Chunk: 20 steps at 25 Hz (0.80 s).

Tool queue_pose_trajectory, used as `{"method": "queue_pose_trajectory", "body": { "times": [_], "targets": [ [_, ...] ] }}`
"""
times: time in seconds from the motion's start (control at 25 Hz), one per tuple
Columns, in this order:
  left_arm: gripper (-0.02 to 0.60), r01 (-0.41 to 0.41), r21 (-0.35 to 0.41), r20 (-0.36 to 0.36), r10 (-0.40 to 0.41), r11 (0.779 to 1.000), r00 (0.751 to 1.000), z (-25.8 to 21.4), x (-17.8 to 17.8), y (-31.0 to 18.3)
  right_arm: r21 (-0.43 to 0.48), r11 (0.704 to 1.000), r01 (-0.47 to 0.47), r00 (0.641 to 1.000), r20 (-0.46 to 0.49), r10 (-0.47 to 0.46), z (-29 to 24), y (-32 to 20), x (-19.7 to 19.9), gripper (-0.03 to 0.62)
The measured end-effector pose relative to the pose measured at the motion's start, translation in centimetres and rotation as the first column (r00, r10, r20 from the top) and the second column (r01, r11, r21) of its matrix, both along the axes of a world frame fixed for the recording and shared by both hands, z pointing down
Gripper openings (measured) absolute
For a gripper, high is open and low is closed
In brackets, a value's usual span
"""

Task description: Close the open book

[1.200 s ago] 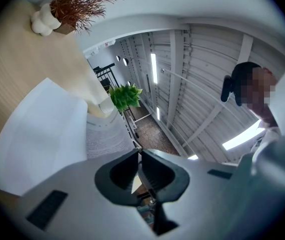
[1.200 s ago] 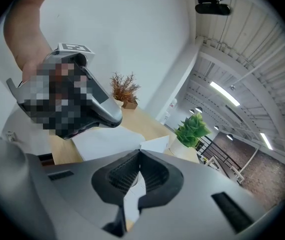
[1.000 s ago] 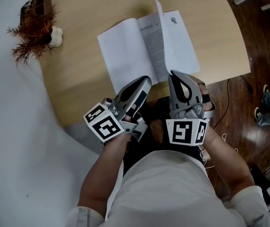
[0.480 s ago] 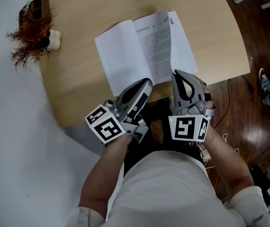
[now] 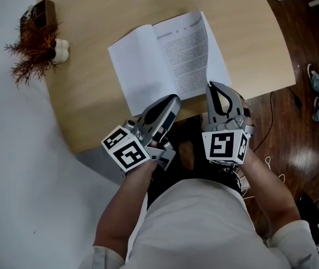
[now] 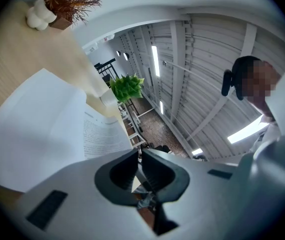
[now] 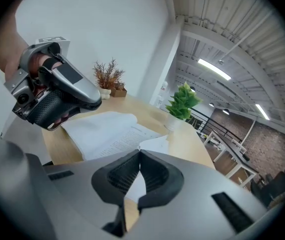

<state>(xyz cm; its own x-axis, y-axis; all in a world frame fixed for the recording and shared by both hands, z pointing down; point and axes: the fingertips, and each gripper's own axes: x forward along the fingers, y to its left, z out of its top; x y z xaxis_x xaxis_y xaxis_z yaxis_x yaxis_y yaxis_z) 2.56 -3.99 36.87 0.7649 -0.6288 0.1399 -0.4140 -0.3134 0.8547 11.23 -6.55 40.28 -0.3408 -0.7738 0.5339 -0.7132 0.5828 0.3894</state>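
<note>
Head view: the book (image 5: 165, 60) lies open on the bench (image 5: 87, 114), its near edge tucked under your left gripper (image 5: 172, 98) and right gripper (image 5: 212, 86). Left gripper view: jaws pressed together, pages at left. Right gripper view: jaws together, pages just beyond.

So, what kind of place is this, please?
Probably an open loft-style office or studio: a wooden table with an open book, a potted green plant, and a high beamed ceiling with strip lights.

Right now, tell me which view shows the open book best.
Head view: nearly the whole book shows from above. Left gripper view crops it; right gripper view sees it at a flat angle.
</note>
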Motion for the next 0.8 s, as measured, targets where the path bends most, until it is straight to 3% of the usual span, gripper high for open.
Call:
{"method": "queue_pose_trajectory", "body": {
  "times": [0.36,0.8],
  "targets": [
    [0.000,-0.014,-0.013,0.009,0.014,1.000,1.000,0.4,0.9,-0.2,-0.056,0.998,-0.033,0.999,0.035,0.035,1.4,-0.3,1.1,0.005],
    [0.000,-0.034,-0.036,0.024,0.035,0.999,0.999,0.9,1.9,-0.1,-0.212,0.970,-0.116,0.976,0.156,0.150,3.9,0.0,3.2,0.005]
  ]
}}
